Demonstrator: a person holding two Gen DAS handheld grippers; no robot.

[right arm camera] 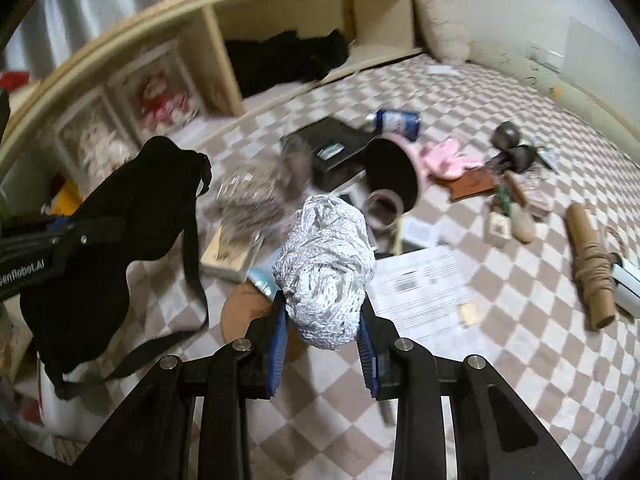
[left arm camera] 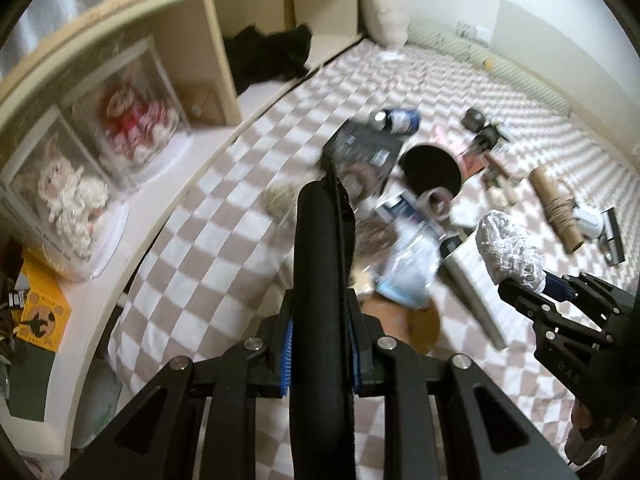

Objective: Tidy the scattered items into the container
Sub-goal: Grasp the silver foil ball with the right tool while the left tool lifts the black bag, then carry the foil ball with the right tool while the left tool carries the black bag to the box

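My left gripper (left arm camera: 320,320) is shut on a black padded eye mask (left arm camera: 320,264), seen edge-on between the blue pads. In the right wrist view the mask (right arm camera: 132,232) hangs with its strap loose from the left gripper (right arm camera: 76,240). My right gripper (right arm camera: 324,320) is shut on a white bundle of cord (right arm camera: 326,264). The same bundle (left arm camera: 512,248) shows in the left wrist view, above the right gripper (left arm camera: 532,284). A round container (right arm camera: 392,172), pink outside and black inside, lies beyond both grippers among the clutter (left arm camera: 432,168).
On the checkered blanket (right arm camera: 500,360) lie a tape roll (right arm camera: 384,208), a blue can (right arm camera: 396,122), a black box (left arm camera: 360,148), a printed sheet (right arm camera: 424,284), pink cloth (right arm camera: 448,160) and a twine-wound cardboard tube (right arm camera: 592,272). A wooden shelf (left arm camera: 192,40) with boxed dolls runs along the left.
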